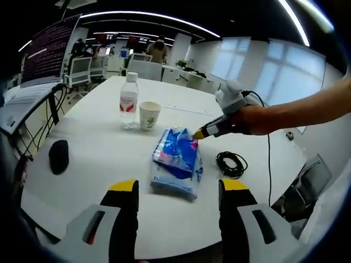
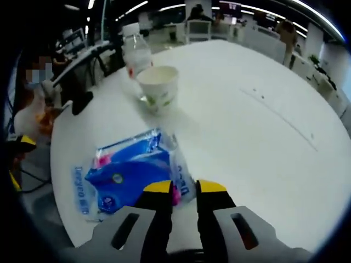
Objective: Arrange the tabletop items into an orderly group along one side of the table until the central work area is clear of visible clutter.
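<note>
white table (image 1: 98, 164): blue tissue pack (image 1: 178, 159) lies lengthwise away; right gripper (image 2: 185, 187) pinches its edge, left gripper (image 1: 178, 189) spread.

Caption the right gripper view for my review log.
Right gripper closing on blue tissue pack; paper cup and water bottle beyond.

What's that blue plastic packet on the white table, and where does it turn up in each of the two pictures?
Left gripper view: the blue packet lies mid-table, just past this view's own jaws, with the right gripper at its far corner.
Right gripper view: the blue packet lies low and left, its near edge at the right gripper.
Shared landmark: the paper cup beside the water bottle.
</note>
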